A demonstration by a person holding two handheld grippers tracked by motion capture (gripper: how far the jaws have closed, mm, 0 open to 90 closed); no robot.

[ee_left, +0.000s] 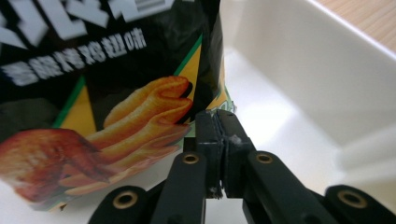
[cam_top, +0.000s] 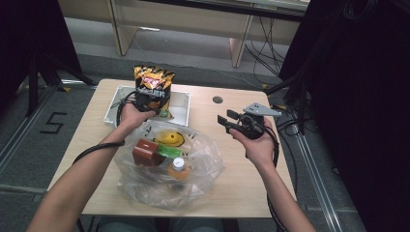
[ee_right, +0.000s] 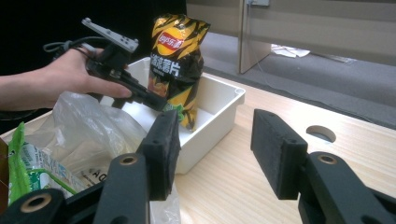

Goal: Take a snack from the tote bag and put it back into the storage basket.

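A person sits at a light wooden table (cam_top: 227, 179), holding a two-jaw gripper in each hand. The left gripper (ee_left: 218, 126) has its jaws pressed together on the lower corner of a black and orange bag of crisps (ee_right: 176, 65), pinching the bag's edge. The bag stands upright inside a white plastic bin (ee_right: 219, 105) at the far side of the table. The right gripper (ee_right: 215, 147) hovers above the table to the right of the bin, its padded jaws apart with nothing between them. Near the person lies a clear plastic bag (cam_top: 203, 164) containing a brown box, a green packet and a bottle.
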